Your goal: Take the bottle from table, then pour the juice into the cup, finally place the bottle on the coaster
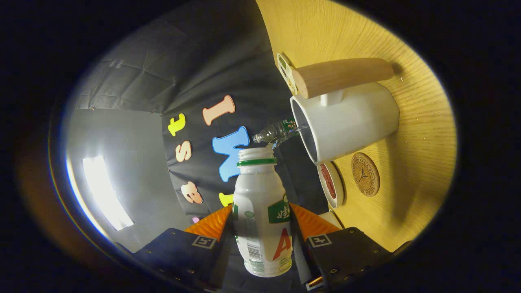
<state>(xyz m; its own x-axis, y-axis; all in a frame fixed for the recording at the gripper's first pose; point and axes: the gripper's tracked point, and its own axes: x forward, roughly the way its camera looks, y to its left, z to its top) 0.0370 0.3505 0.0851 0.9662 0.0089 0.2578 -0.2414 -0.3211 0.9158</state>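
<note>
Hand-held gripper (262,228) rolled sideways, both fingers clamped on something between them.

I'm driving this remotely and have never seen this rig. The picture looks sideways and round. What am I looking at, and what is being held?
This is a hand-held pair of tongs, carried by a person. The camera rides on them and looks forward along the two fingers, so when the tongs tip over to pour, the whole scene looks turned: the wooden table seems to stand upright.

Both fingers press on a white bottle, its cap off and its open mouth aimed toward the white cup. The cup has a wooden handle and stands on the table just beyond the bottle's mouth.

Beside the cup lie a round cork coaster and a small white dish. A clear small bottle shows behind the cup's rim.
</note>
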